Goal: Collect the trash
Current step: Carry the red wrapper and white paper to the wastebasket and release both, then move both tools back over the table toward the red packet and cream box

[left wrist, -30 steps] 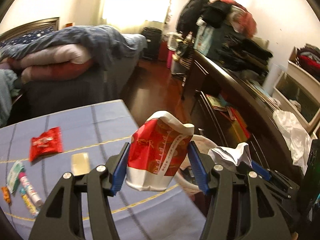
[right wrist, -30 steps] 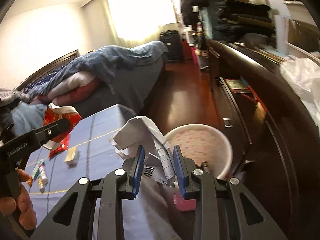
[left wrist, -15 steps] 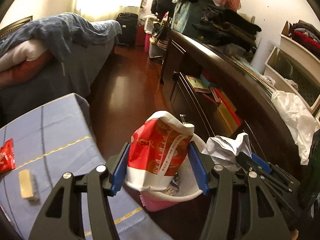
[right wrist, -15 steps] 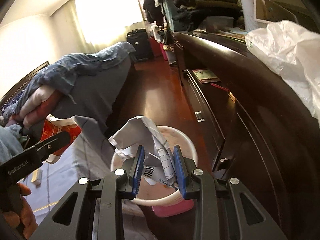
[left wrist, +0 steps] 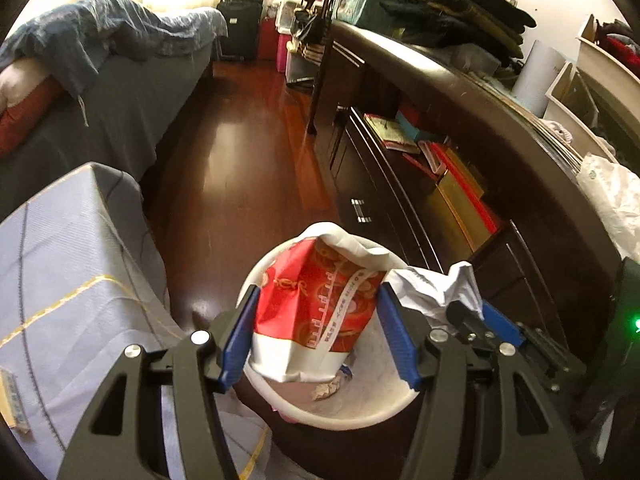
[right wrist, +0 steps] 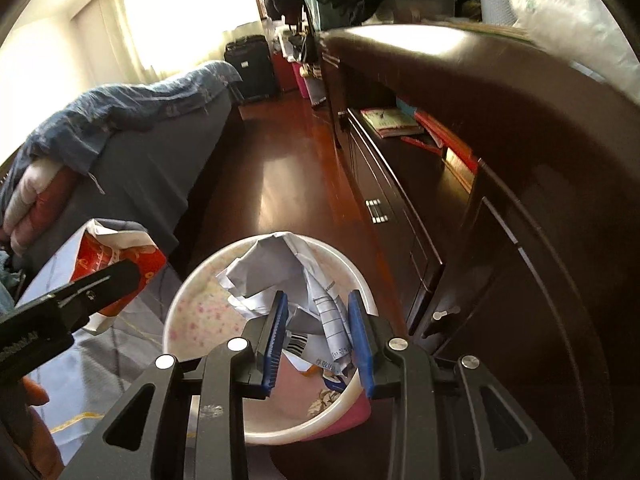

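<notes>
Red wrapper (left wrist: 316,304) between left tongs (left wrist: 318,336)

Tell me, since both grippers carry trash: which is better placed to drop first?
Right gripper: its paper, jaws just easing open, hangs over the bin. The left gripper's bag is nearer the rim.

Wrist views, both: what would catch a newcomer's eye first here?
The red and white snack bag between the left gripper's jaws, hanging over the white bin on the floor. Beside it, crumpled paper sits between the right gripper's jaws, which have just been opening, above the same bin.
</notes>
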